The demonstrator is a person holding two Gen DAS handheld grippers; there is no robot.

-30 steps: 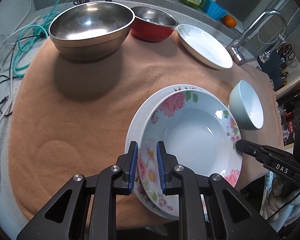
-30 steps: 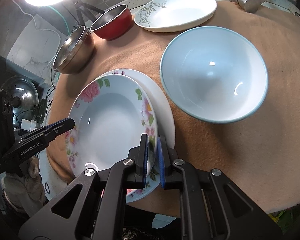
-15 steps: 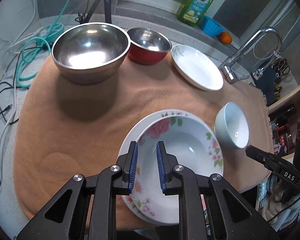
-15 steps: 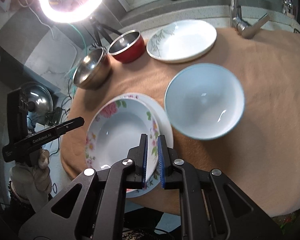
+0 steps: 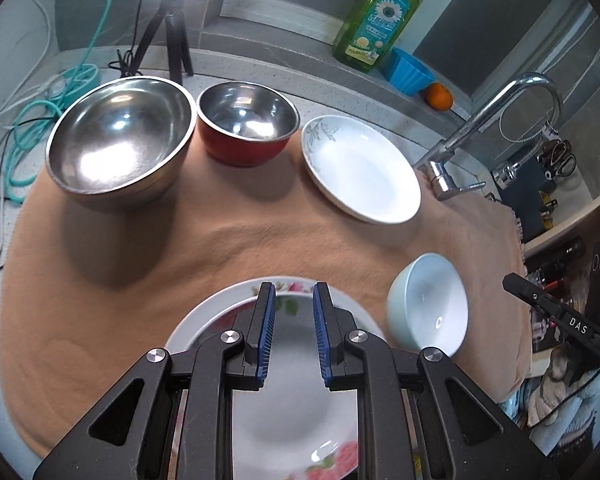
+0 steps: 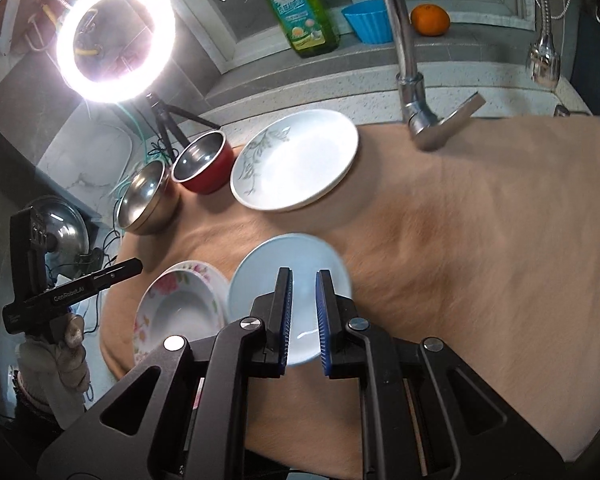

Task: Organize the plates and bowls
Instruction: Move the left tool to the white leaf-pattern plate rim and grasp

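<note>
Since the floral plate (image 5: pixel 296 428) sits nested on a white plate (image 5: pixel 196 320) at the cloth's (image 5: pixel 160 264) near edge, that pair looks sorted; bowls and a leaf plate (image 5: pixel 360 168) lie apart behind. Both claws, left (image 5: pixel 294 336) and right (image 6: pixel 303 320), hang tilted down over the worktop, jaws nearly closed, gripping nothing. The blue bowl (image 6: pixel 260 276) rests under the right one.

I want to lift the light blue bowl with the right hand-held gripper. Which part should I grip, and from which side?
Probably the rim. The light blue bowl stands upright with its mouth up, so one finger can go inside and one outside the thin wall, coming from above. Choose the edge toward the bare cloth, because the floral plate lies close on the other side.
</note>
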